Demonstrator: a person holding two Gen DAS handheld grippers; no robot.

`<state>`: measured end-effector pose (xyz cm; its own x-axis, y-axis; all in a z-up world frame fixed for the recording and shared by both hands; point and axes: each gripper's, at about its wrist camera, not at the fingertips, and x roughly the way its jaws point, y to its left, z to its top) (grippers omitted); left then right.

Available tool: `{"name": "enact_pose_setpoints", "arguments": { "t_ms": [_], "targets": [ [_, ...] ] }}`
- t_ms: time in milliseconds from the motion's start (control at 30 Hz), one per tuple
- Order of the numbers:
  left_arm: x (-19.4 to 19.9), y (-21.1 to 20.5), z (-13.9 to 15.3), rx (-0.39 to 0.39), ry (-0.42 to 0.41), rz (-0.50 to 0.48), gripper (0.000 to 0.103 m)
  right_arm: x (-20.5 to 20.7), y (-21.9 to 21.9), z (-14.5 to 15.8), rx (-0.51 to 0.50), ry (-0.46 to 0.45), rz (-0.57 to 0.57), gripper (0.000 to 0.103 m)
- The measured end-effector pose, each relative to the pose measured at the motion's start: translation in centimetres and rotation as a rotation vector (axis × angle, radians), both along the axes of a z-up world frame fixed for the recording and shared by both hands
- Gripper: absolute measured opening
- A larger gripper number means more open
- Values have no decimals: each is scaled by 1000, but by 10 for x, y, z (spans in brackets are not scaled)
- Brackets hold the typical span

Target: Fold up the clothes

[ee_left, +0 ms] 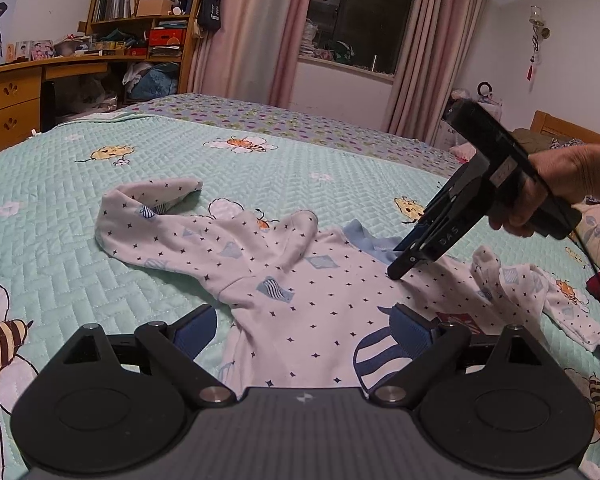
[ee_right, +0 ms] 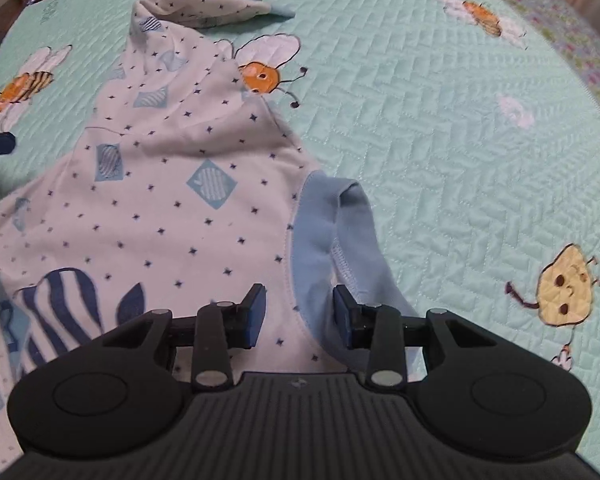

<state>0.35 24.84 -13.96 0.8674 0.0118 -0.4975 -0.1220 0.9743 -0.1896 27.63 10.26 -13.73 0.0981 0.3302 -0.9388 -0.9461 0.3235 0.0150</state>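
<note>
From the left wrist view, a small white shirt (ee_left: 300,292) with blue star print lies front-up on a mint quilted bed (ee_left: 60,184), one sleeve (ee_left: 148,216) flung outward and bent back, so the cloth is spread rather than folded. The left hand-held gripper (ee_left: 304,332) hovers low over the shirt's body, jaws wide apart. A person's hand (ee_left: 540,204) angles the right hand-held gripper (ee_left: 400,264) down at the blue collar (ee_left: 368,240).

From the right wrist view, its jaws stand apart on either side of the collar's edge (ee_right: 320,236), seemingly placed to pinch it.
</note>
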Motion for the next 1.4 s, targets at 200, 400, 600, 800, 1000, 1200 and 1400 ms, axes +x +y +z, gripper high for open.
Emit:
{"name": "enact_pose_setpoints", "arguments": {
  "t_ms": [200,400,600,800,1000,1200,1400],
  "targets": [
    [0,2,-1,-5,3,1,94,6,0,1,-51,70,5,39],
    [-1,1,-1,5,0,-3,94,12,4,-3,-27,97,-29,24],
    [-2,3,0,-9,-3,-1,94,-9,3,1,-16,-22,-33,2],
    [-5,3,2,-8,-23,1,96,-34,5,7,-33,-335,-49,1],
    [-7,3,3,3,-28,-1,96,-21,6,-12,-34,-375,-134,2],
    [-5,4,0,7,-3,-12,98,2,-15,1,117,-303,-327,10],
    [-4,7,-3,-14,16,-13,98,10,-65,26,273,-272,-577,15]
  ]
}}
